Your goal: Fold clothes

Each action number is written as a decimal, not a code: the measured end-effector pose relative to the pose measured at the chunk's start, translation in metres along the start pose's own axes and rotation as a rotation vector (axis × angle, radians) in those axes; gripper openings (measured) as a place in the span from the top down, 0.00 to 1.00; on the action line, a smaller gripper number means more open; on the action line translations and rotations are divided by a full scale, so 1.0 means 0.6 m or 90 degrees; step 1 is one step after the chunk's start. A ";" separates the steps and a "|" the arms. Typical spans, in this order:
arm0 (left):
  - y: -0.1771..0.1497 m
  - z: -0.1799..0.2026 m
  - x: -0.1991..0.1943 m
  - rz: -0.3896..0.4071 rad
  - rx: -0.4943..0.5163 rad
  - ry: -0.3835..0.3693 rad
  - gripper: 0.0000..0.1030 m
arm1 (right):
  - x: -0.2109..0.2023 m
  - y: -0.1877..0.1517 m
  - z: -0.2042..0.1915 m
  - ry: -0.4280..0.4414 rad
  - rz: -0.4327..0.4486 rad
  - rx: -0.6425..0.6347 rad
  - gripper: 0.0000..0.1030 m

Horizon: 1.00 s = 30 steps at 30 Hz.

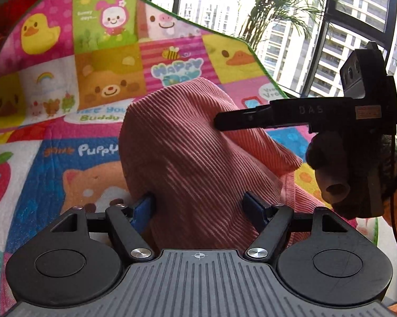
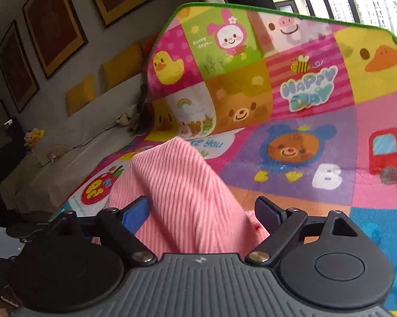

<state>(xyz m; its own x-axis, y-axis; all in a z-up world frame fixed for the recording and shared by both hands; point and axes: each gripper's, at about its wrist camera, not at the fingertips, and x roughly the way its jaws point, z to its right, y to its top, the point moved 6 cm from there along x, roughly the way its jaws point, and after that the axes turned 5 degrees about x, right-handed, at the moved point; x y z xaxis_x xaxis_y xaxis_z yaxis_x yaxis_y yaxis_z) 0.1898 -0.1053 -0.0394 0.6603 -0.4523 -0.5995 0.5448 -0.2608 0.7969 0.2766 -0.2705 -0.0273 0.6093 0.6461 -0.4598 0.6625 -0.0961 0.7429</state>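
A pink ribbed garment (image 1: 188, 153) is bunched up over the colourful play mat (image 1: 66, 79). My left gripper (image 1: 201, 203) has its blue fingers spread wide, with the cloth lying between them. In the left wrist view my right gripper (image 1: 219, 121) comes in from the right, its tip against the upper part of the garment, held by a gloved hand. In the right wrist view the garment (image 2: 188, 190) drapes between the spread blue fingers of my right gripper (image 2: 203, 208). The mat (image 2: 304, 105) lies beyond.
The mat's far part curls upward with a green edge (image 1: 225, 34). A large window with a potted palm (image 1: 285, 8) is to the right. A grey sofa with yellow cushions (image 2: 79, 95) and framed pictures stands at the left in the right wrist view.
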 end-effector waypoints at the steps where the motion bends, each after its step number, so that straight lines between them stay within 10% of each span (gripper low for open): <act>1: 0.000 0.000 -0.001 0.002 0.000 -0.004 0.25 | -0.006 -0.005 -0.015 0.023 -0.006 -0.005 0.37; 6: 0.017 0.010 -0.010 0.024 -0.009 -0.033 0.25 | -0.076 0.007 -0.079 0.022 0.026 -0.043 0.81; 13: 0.037 0.040 -0.028 0.061 0.016 -0.085 0.21 | -0.094 -0.059 0.041 -0.182 -0.015 0.005 0.88; 21: 0.043 0.018 0.003 0.034 -0.008 -0.049 0.32 | -0.111 -0.060 0.034 -0.222 0.010 -0.063 0.89; 30: 0.015 0.076 0.045 0.011 0.118 -0.017 0.21 | -0.074 0.074 -0.127 -0.066 0.069 -0.195 0.67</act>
<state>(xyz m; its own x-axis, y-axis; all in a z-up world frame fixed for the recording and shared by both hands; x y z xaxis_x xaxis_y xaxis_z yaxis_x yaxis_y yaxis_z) 0.1889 -0.1585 -0.0450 0.6536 -0.4801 -0.5851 0.4270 -0.4044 0.8088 0.2456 -0.2455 0.0631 0.7206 0.5622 -0.4057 0.4396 0.0820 0.8944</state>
